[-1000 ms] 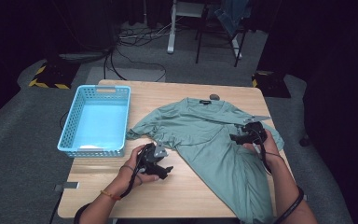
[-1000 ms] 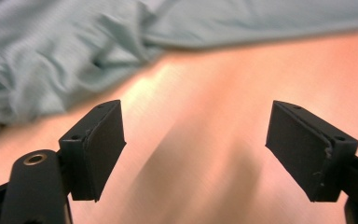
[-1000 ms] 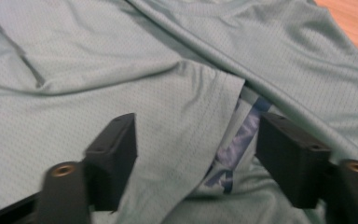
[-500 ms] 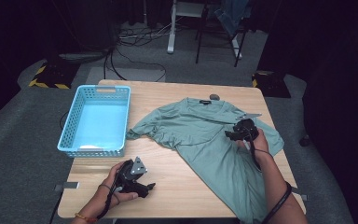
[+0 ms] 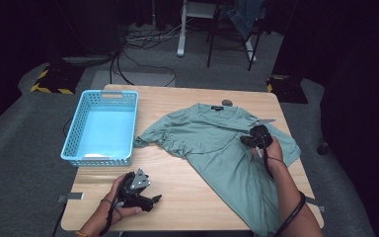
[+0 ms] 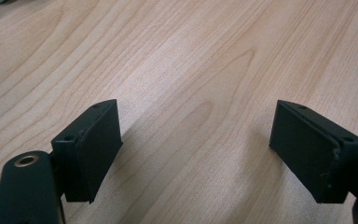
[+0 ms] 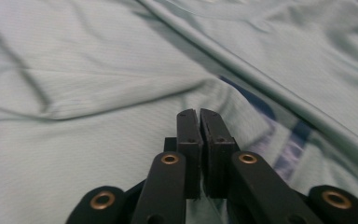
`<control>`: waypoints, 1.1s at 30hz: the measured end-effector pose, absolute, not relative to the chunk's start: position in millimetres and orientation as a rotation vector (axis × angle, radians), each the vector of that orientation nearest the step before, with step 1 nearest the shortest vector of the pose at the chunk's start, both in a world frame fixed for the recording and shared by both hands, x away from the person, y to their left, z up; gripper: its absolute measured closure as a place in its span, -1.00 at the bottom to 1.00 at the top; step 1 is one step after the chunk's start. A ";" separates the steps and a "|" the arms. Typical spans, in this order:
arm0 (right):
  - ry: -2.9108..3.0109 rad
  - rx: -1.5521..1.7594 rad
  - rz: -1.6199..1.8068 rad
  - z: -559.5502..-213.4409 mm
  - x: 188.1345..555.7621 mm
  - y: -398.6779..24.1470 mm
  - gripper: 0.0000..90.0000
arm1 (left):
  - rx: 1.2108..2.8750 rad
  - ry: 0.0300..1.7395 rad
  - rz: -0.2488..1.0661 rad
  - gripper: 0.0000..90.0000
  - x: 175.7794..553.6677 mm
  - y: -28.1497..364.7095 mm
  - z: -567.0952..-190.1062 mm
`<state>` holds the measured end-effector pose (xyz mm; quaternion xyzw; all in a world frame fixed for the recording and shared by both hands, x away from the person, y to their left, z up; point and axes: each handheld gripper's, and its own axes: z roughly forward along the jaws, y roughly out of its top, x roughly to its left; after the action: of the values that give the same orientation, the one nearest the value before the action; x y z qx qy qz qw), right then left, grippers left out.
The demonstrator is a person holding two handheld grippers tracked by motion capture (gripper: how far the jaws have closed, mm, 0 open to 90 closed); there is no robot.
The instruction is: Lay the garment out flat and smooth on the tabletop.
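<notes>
A pale green T-shirt [image 5: 217, 143] lies spread on the right half of the wooden table [image 5: 187, 180], its hem hanging over the front edge. My right gripper [image 5: 246, 139] rests on the shirt's chest near the right sleeve. In the right gripper view its jaws have just been closing and now stand together at the tips [image 7: 199, 112], where a ridge of the shirt's cloth [image 7: 98, 70] puckers up into them. My left gripper [image 5: 153, 200] lies low over bare wood at the front left, away from the shirt. Its jaws [image 6: 196, 140] are wide apart with nothing between them.
A light blue plastic basket [image 5: 101, 94] stands at the table's back left. A small dark round thing [image 5: 226, 102] lies by the shirt's collar. Beyond the table are cables and chair legs on a dark floor.
My left hand drew back from the shirt's left sleeve to the table's front left corner. The right gripper's jaws came together on the shirt's chest, and its hand barely shifted.
</notes>
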<state>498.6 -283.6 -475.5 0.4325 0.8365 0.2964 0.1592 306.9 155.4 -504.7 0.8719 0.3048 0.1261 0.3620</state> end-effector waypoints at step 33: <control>2.818 0.316 1.125 -438.3 353.9 -128.4 0.98 | 2.247 0.782 0.322 -0.64 308.8 155.8 -504.7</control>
<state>353.9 -128.4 -438.3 0.1035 0.9228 0.3683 0.0455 308.8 155.8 -504.7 0.8725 0.3036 0.1250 0.3618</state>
